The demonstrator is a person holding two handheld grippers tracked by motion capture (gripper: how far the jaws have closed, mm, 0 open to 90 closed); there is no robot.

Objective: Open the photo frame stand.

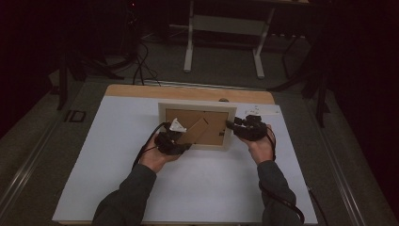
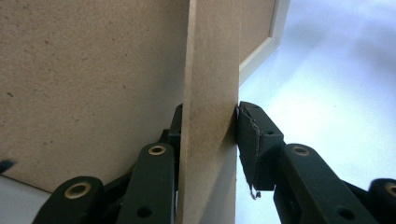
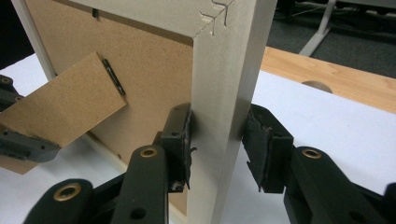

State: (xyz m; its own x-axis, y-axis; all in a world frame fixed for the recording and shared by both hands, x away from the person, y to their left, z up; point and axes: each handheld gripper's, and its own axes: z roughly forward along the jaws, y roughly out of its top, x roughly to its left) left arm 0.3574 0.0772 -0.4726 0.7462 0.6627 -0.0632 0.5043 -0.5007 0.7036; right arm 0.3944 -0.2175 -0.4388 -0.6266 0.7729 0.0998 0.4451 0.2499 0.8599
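Observation:
A pale wooden picture frame (image 1: 196, 109) stands on the white sheet with its brown backing board (image 2: 93, 70) toward me. Its cardboard stand leg (image 1: 197, 129) swings out from the back, tilted down to the left. My left gripper (image 1: 182, 144) is shut on that leg (image 2: 208, 93), with a pad against each face. My right gripper (image 1: 231, 125) is shut on the frame's right side rail (image 3: 229, 70), one pad on the inner edge and one on the outer. In the right gripper view the leg (image 3: 65, 107) angles toward the left gripper (image 3: 23, 144).
A white sheet (image 1: 188, 188) covers most of the wooden table (image 1: 188, 92), with free room in front of the frame and to both sides. A hole (image 3: 317, 86) sits in the table's far strip. Beyond the table are dark floor, cables and a desk's legs (image 1: 258, 52).

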